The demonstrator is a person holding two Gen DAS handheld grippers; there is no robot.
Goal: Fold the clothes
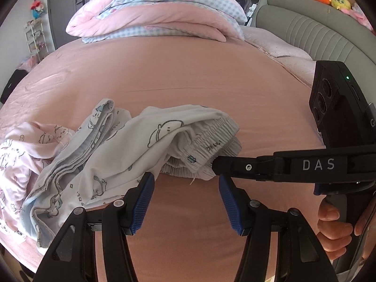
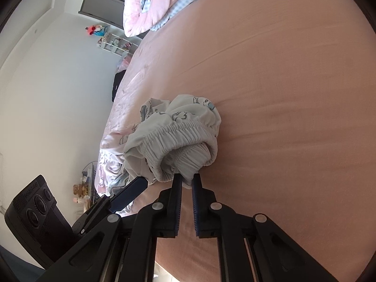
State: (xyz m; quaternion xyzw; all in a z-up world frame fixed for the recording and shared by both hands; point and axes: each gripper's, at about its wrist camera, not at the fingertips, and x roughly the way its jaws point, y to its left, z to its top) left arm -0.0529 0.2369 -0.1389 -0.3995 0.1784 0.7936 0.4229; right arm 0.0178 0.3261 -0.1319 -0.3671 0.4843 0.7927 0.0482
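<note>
- Two cameras, so going one at a time. Left wrist first: my left gripper (image 1: 186, 183) sits about half open over the pink sheet (image 1: 188, 82). One blue pad just touches a hanging edge of the white pants (image 1: 131, 145), but nothing is pinched between the pads.
- Same view: the pants lie bunched on the bed, elastic waistband (image 1: 211, 138) lifted toward the right. My right gripper (image 1: 217, 164) comes in from the right side, and its tip is at that waistband.
- More clothes, pale pink with prints (image 1: 16, 164), are heaped left of the pants, touching them. A folded quilt (image 1: 155, 11) is far back on the bed, and my hand (image 1: 333, 230) shows on the right gripper's handle.
- Right wrist view: my right gripper (image 2: 186, 181) is nearly shut, clamped on a fold of the pants (image 2: 178, 127) at the waistband (image 2: 181, 131), which is bunched into a loop just past the tips.
- Also there: one left pad (image 2: 129, 193) reaches in from the lower left, right beside the pants' edge. Sheet (image 2: 282, 94) fills the rest.
</note>
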